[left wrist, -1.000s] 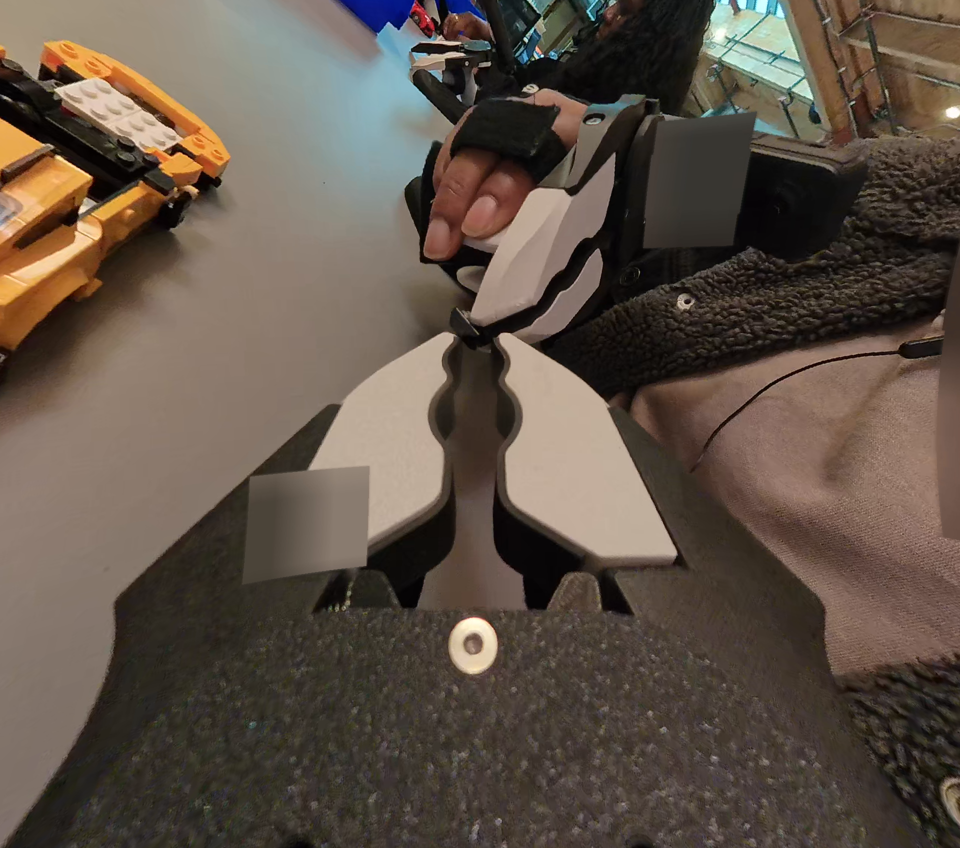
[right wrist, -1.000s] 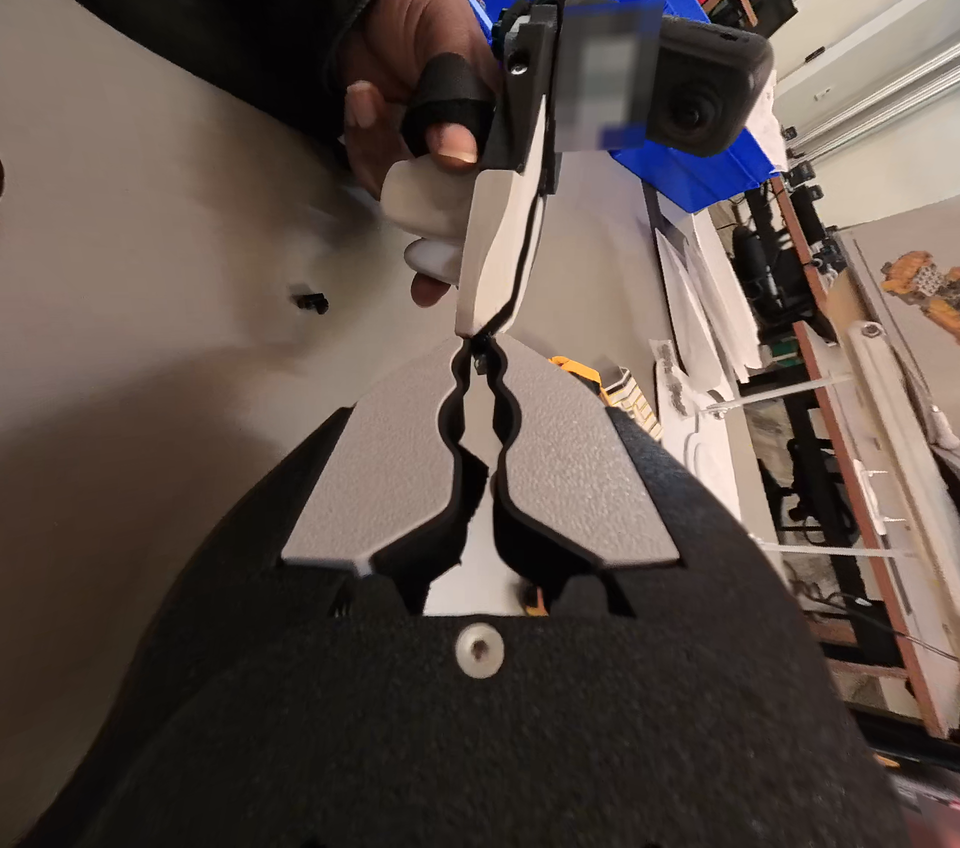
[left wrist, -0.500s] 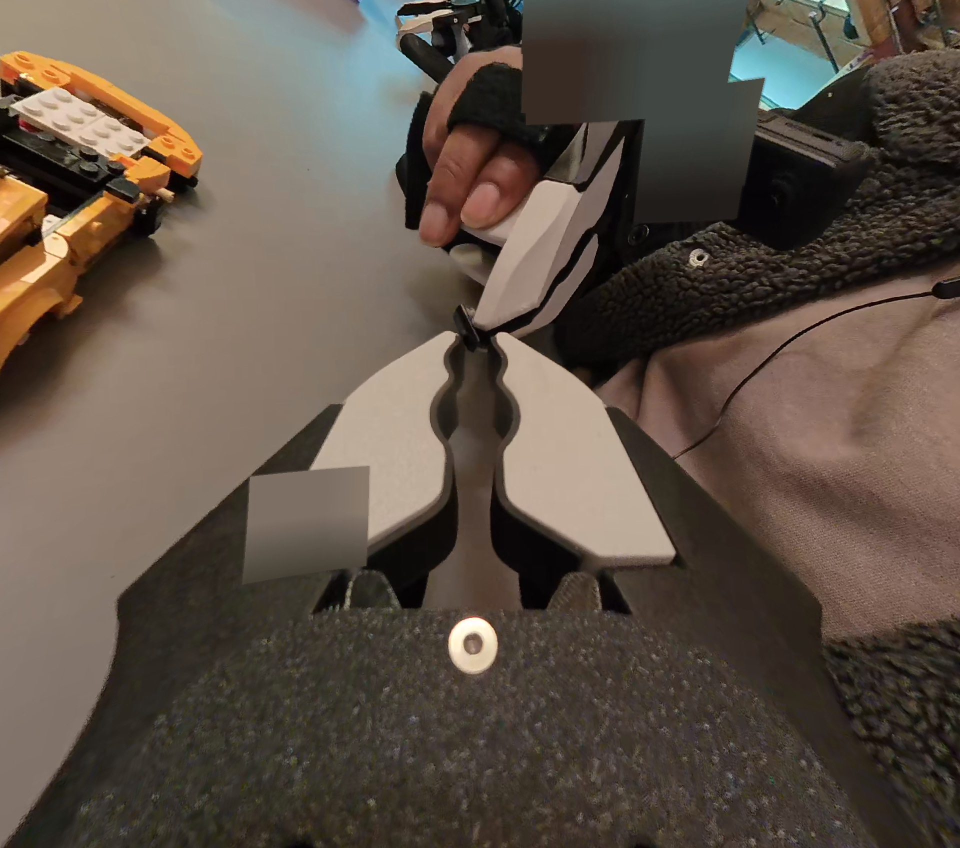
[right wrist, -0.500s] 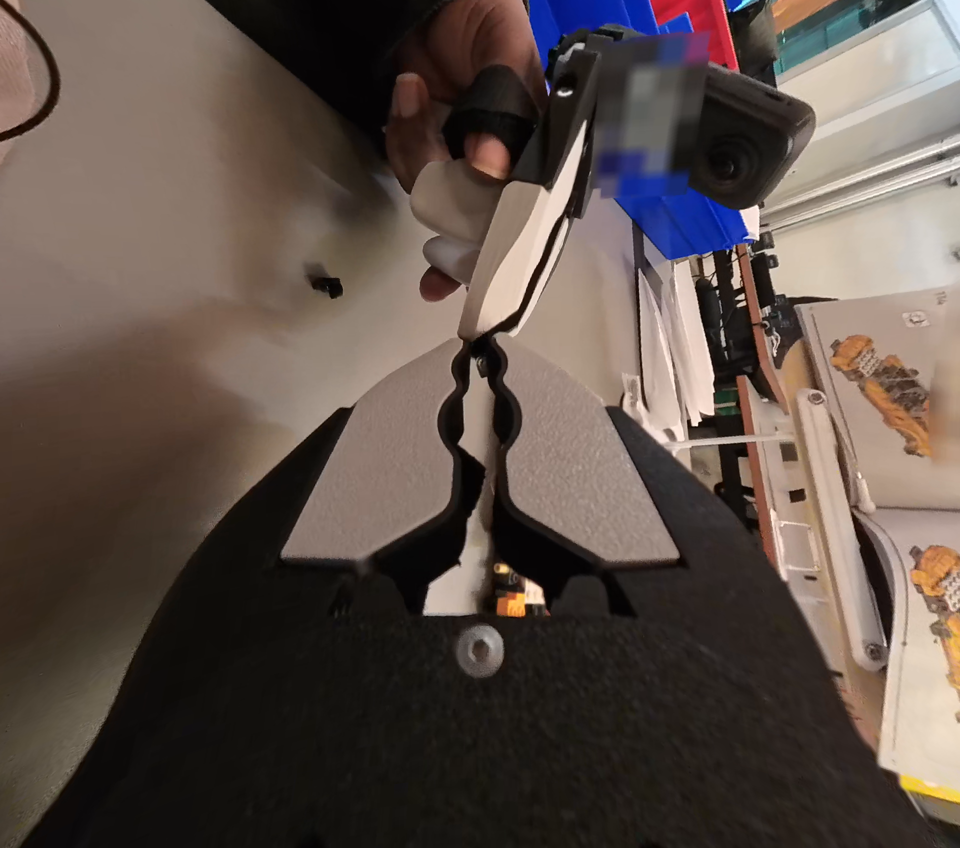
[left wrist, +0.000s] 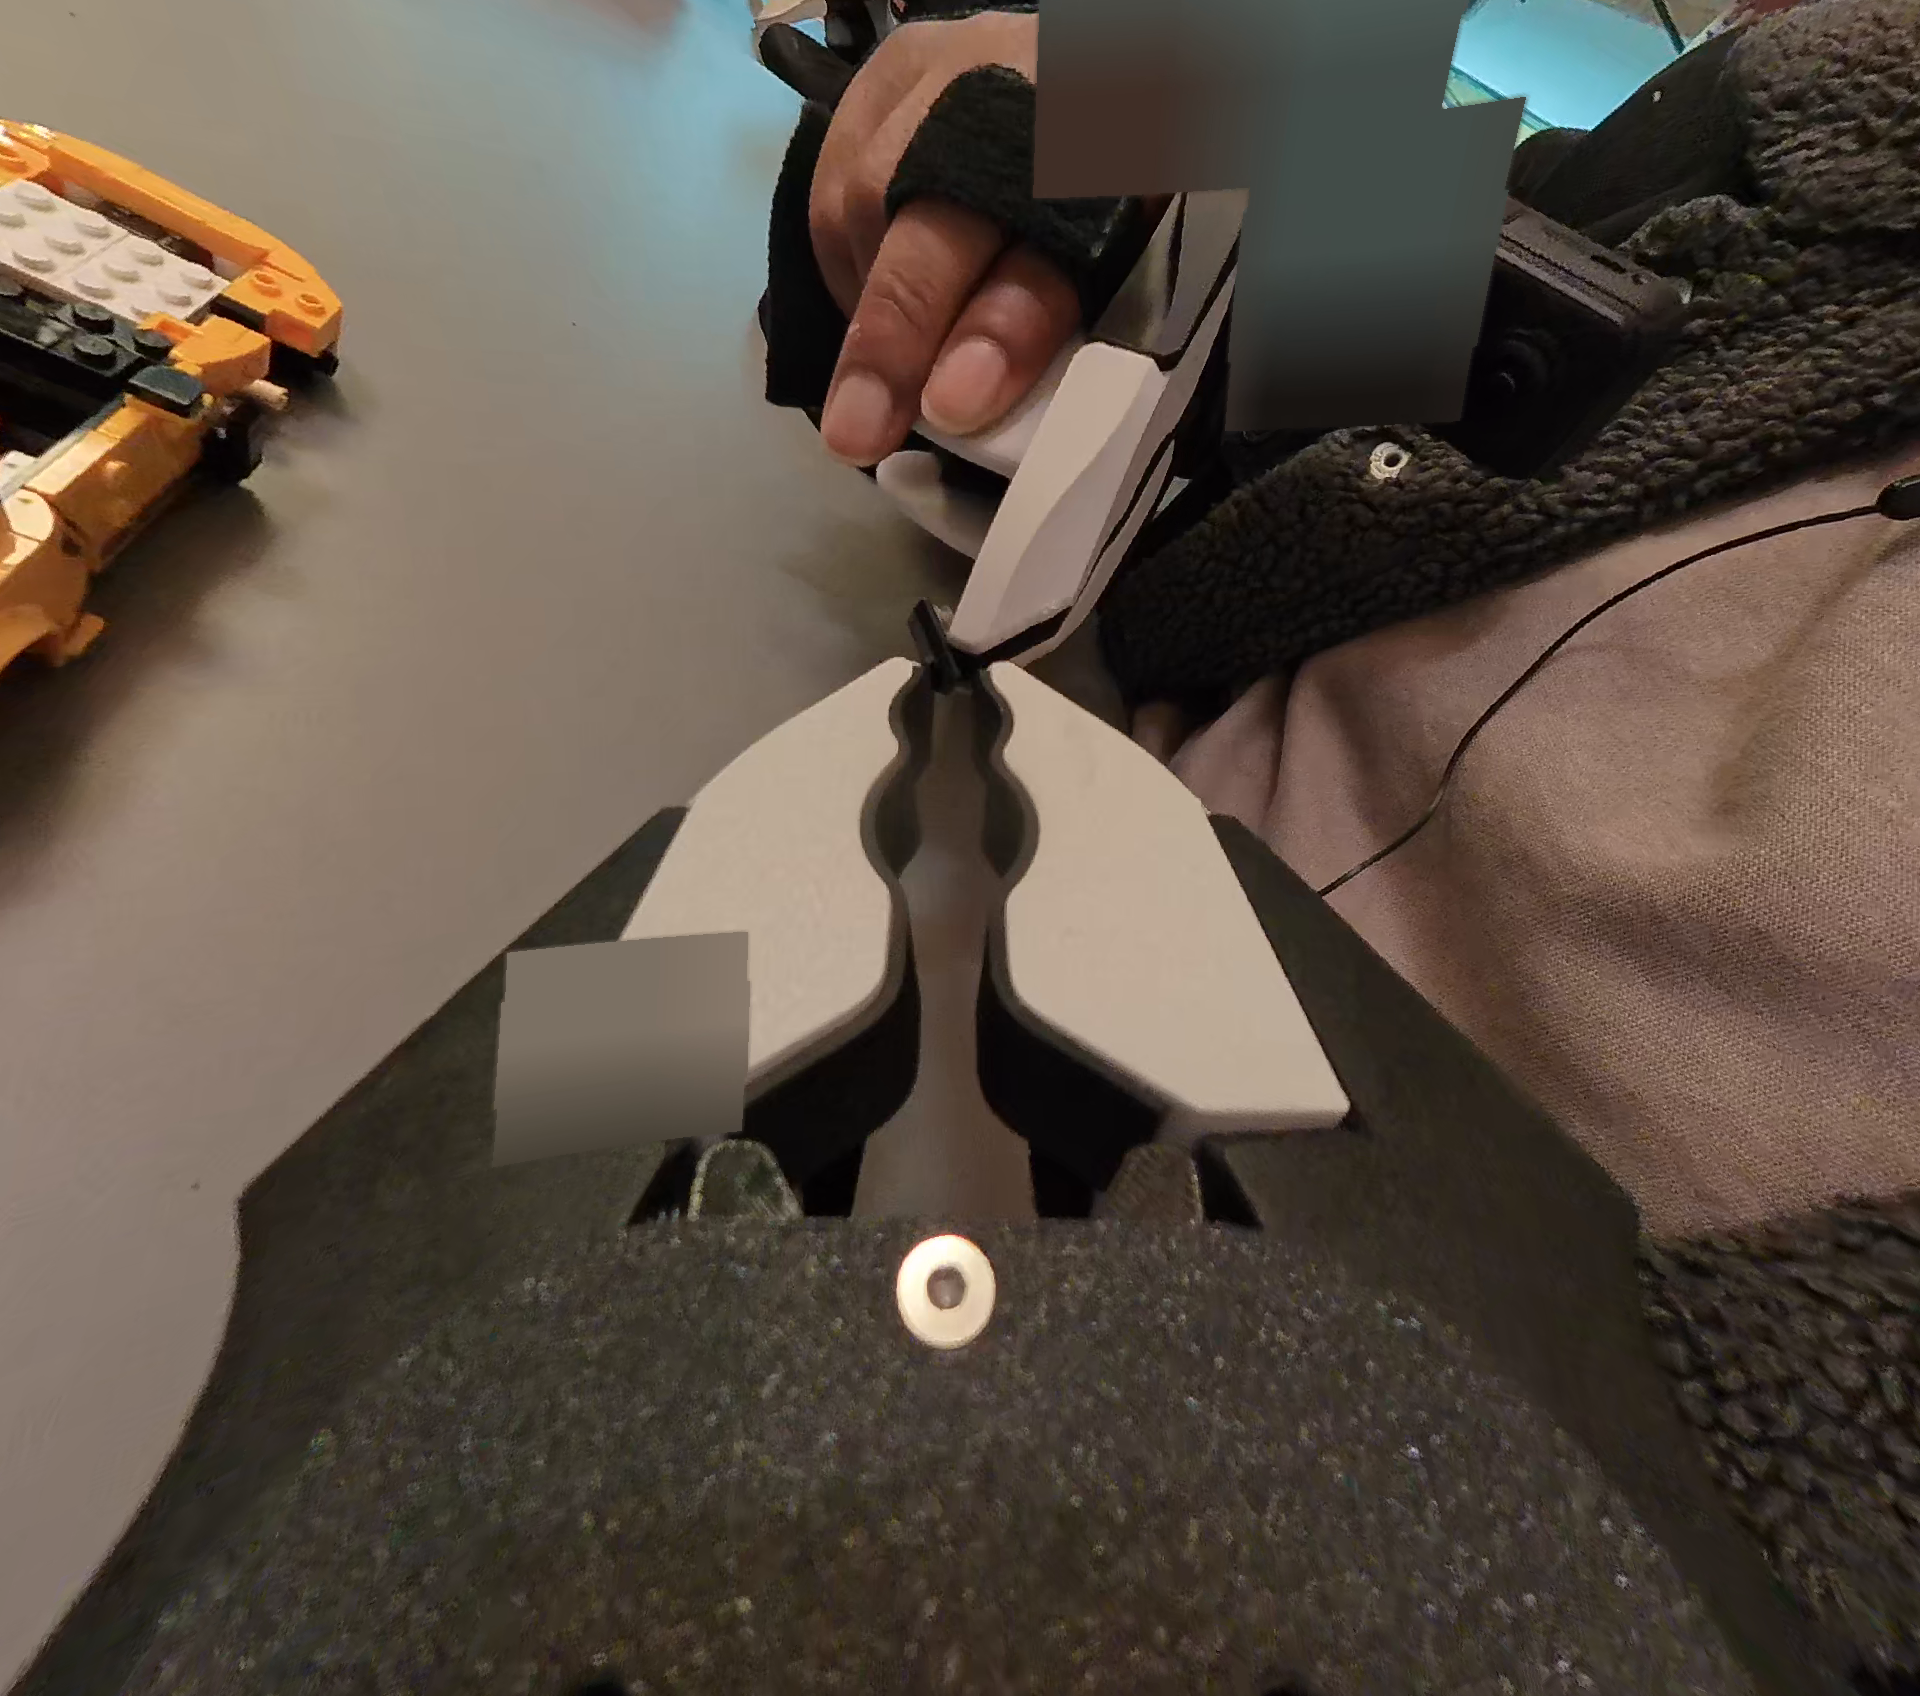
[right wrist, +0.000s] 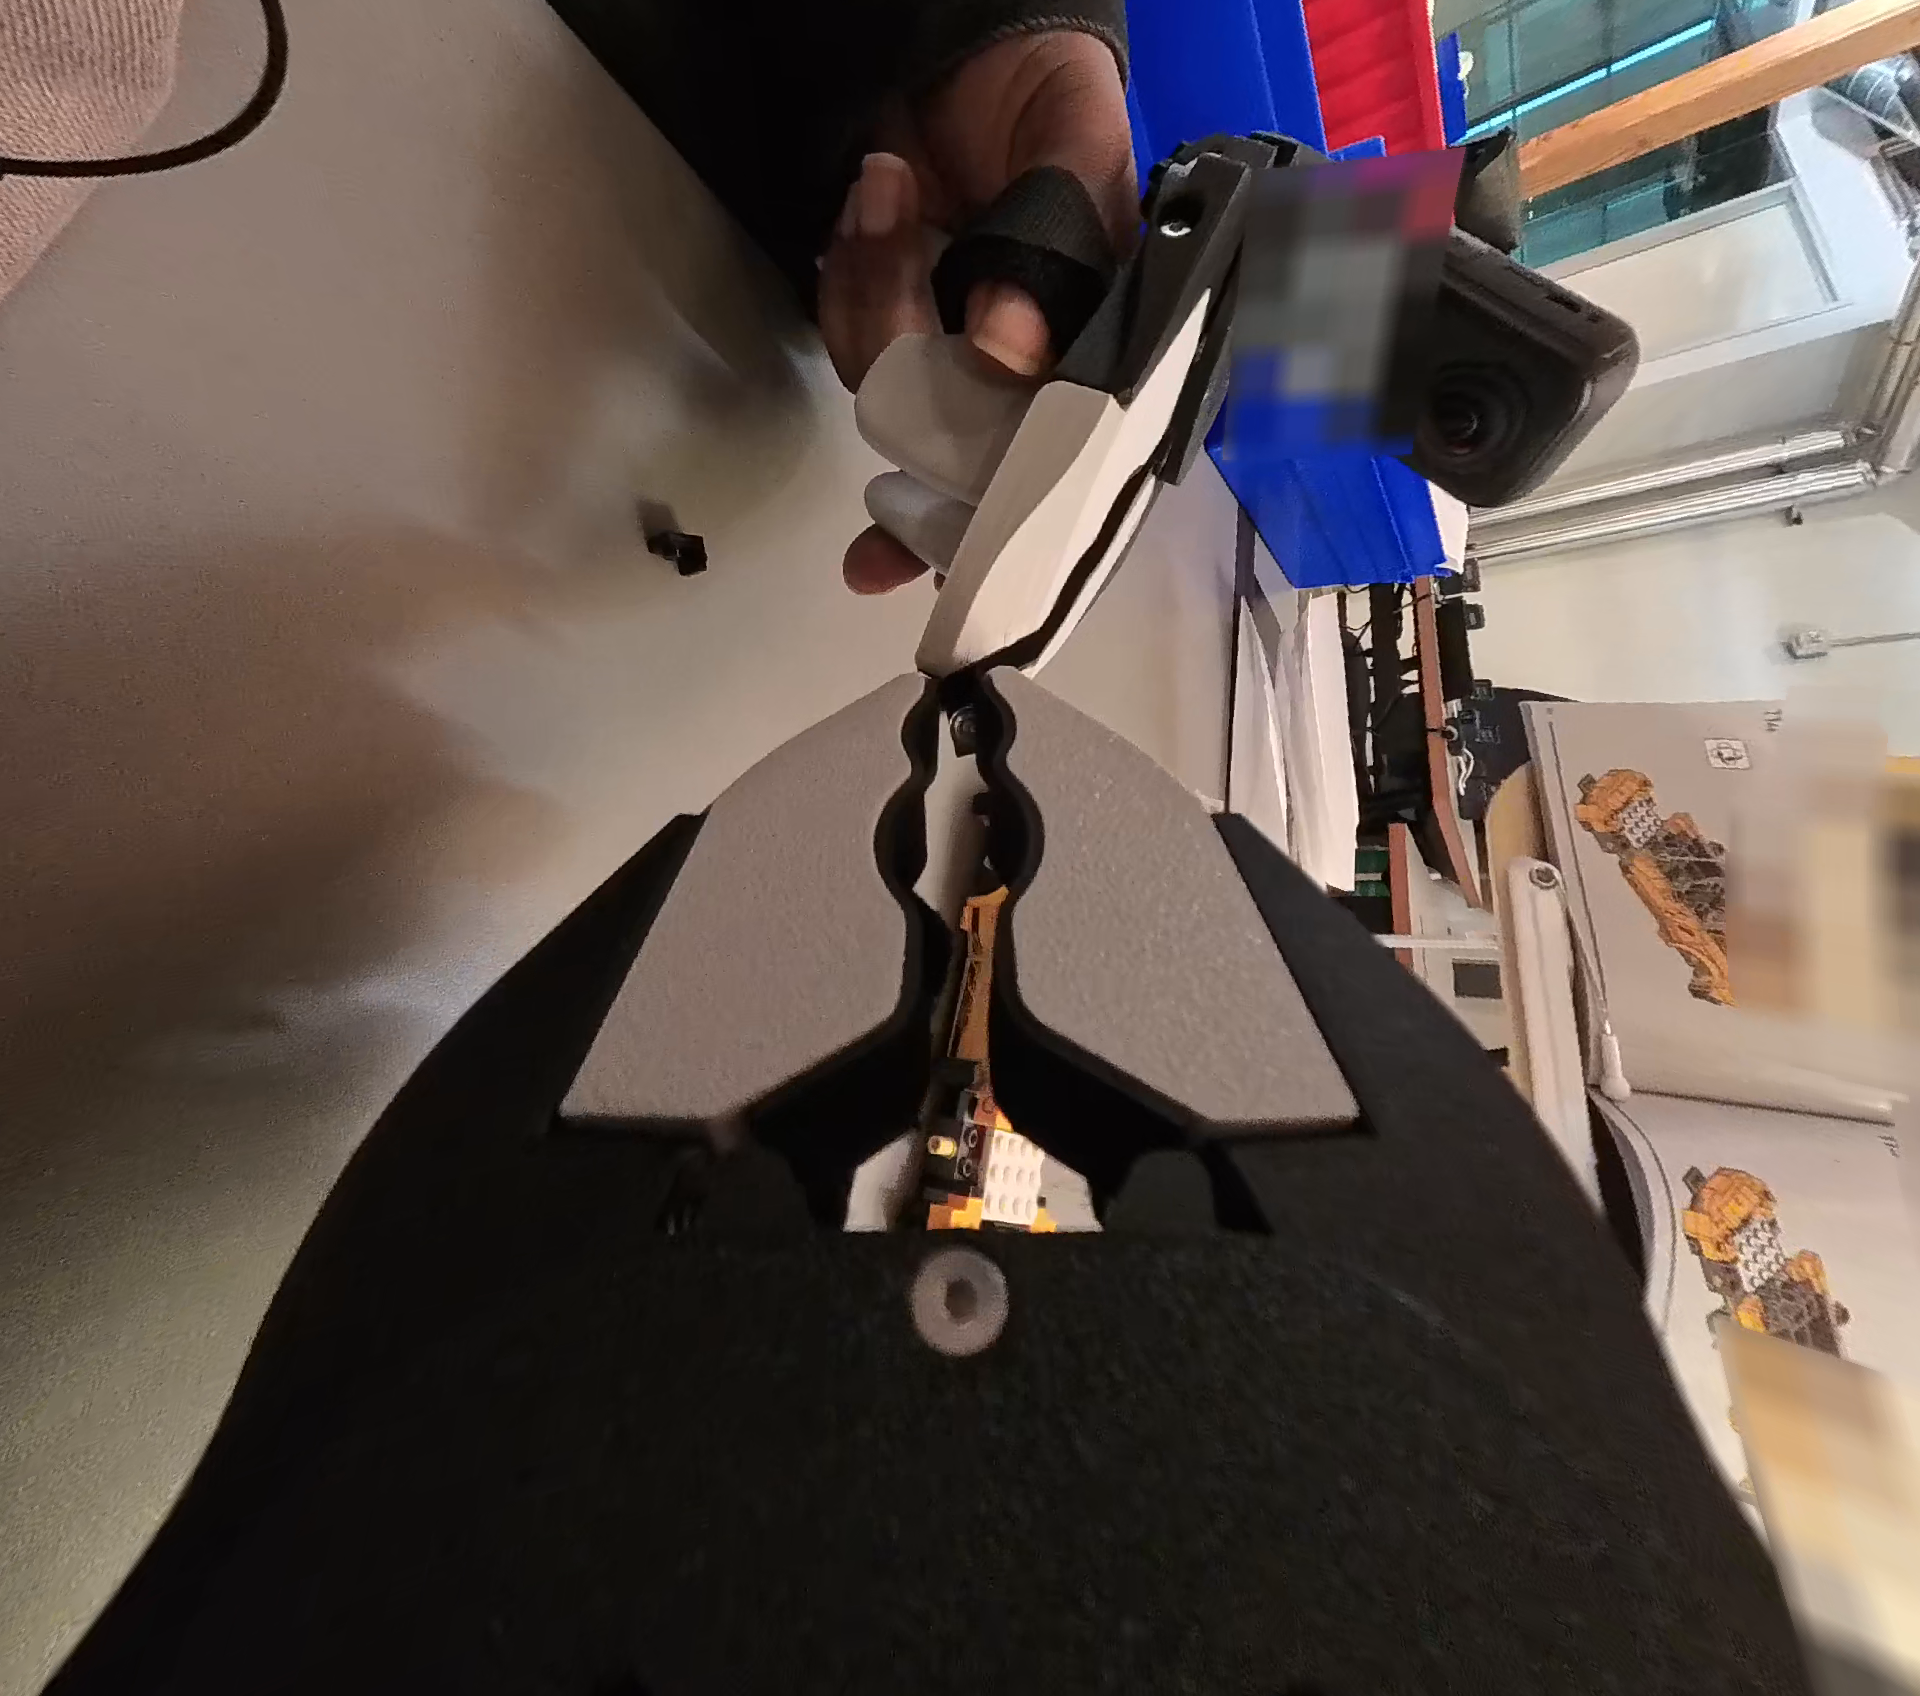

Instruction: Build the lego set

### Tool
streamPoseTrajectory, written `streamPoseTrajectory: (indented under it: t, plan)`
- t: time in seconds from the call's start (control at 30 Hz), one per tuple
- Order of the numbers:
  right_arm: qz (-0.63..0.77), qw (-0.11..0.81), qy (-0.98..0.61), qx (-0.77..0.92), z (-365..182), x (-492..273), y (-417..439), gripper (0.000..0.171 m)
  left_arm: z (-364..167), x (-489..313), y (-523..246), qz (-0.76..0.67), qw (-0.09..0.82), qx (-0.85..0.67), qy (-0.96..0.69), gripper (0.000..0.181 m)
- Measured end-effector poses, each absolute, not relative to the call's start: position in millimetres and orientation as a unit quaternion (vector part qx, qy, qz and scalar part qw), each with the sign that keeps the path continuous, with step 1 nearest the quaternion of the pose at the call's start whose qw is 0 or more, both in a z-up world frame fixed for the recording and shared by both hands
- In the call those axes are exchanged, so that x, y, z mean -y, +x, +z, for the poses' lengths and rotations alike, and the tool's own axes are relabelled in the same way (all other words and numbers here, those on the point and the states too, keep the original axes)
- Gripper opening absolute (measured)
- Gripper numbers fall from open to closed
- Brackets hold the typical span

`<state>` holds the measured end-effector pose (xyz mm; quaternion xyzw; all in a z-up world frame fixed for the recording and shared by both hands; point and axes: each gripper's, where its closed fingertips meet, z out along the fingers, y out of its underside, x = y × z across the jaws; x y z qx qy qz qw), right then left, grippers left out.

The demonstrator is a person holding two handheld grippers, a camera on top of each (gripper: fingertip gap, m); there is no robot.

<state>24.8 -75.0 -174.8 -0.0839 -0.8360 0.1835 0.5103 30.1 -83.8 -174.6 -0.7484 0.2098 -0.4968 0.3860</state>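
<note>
While both hand-held grippers are meeting tip to tip, we are pinching one tiny black plastic lego piece point(left wrist: 940, 657) between them, the left hand-held gripper point(left wrist: 948, 678) and right hand-held gripper point(right wrist: 961, 696) both clamped narrow, probably to reseat it.

Fingers point(left wrist: 1101, 898): pale grey plates with wavy black inner edges.
Body point(left wrist: 935, 1490): black, grainy, one white washer point(left wrist: 945, 1288) at the centre.
Sleeve point(left wrist: 1818, 296): dark fleece; black finger strap point(left wrist: 971, 140) worn.

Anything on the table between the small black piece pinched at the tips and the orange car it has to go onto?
Nothing visible. In the left wrist view, bare grey table lies between the small black piece and the orange car. A loose black part lies off to the side.
</note>
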Motion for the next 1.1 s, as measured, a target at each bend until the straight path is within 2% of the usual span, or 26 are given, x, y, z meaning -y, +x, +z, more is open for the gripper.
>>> streamPoseTrajectory:
  t: [0.33, 0.57, 0.7, 1.1]
  plan:
    - [0.202, 0.495, -0.096, 0.840, -167.1, 77.4, 22.8, 0.013, -175.2, 87.1, 33.4, -0.496, 0.386, -0.225, -0.745, 0.007]
    - [0.444, 0.289, -0.289, 0.798, -166.8, 83.4, 35.3, 0.022, -176.8, 93.5, 40.8, -0.448, 0.407, -0.289, -0.742, 0.007]
    - [0.466, 0.239, -0.304, 0.796, -178.4, 91.9, 36.7, 0.018, -181.3, 94.2, 44.9, -0.405, 0.418, -0.319, -0.747, 0.007]
    - [0.457, 0.228, -0.354, 0.784, -190.5, 86.3, 46.3, 0.009, -188.8, 88.2, 40.3, -0.294, 0.441, -0.334, -0.779, 0.005]
